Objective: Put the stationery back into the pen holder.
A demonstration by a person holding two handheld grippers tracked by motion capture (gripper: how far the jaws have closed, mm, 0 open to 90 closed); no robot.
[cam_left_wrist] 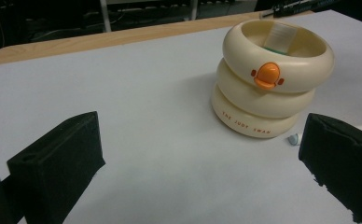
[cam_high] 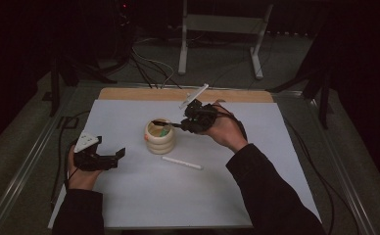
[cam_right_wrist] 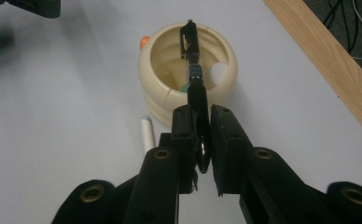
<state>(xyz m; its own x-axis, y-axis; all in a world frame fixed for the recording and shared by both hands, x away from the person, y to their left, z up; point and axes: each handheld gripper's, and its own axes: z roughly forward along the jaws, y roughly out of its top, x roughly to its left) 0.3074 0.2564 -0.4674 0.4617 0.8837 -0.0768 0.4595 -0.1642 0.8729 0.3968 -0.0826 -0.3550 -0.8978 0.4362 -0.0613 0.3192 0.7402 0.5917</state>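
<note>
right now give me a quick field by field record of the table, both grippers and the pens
surface: white table top
holder: cream ring-stacked pen holder, upright near the table's middle, orange knob on its side
right gripper: shut on a black pen, whose far end hangs over the holder's mouth
left gripper: open, holding nothing, resting on the table left of the holder
loose item: white pen lying flat on the table beside the holder's base
inside holder: something green and something pale, too unclear to name
</note>
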